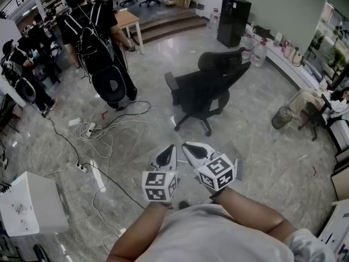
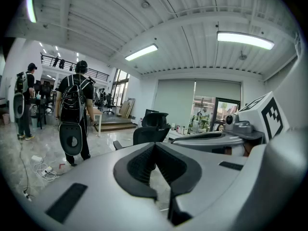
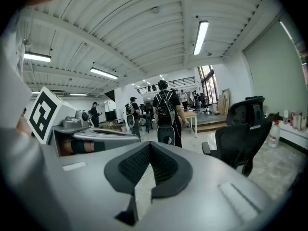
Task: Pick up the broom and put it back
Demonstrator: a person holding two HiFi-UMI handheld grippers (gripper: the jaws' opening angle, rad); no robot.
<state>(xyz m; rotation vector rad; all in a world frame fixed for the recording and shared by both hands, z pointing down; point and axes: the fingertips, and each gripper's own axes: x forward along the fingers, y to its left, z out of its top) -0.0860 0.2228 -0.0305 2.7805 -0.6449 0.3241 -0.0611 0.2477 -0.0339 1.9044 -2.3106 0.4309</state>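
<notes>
I hold both grippers side by side at chest height, pointing slightly down over the grey marble floor (image 1: 256, 146). In the head view the left gripper (image 1: 169, 147) and the right gripper (image 1: 189, 146) almost touch at their tips. The left gripper (image 2: 155, 146) is shut, its black pads meeting with nothing between them. So is the right gripper (image 3: 150, 146). Each gripper view shows the other gripper alongside: the right gripper (image 2: 216, 138), the left gripper (image 3: 96, 136). A small grey bristled thing (image 1: 238, 168) lies on the floor just right of the right gripper; I cannot tell if it is the broom.
A black office chair (image 1: 210, 89) stands ahead. A person with a backpack (image 1: 98, 37) stands at the far left by a small table (image 1: 128, 19). Cables and power strips (image 1: 90, 130) lie on the floor at left. A white box (image 1: 30, 209) is near left, a wire bin (image 1: 282, 117) at right.
</notes>
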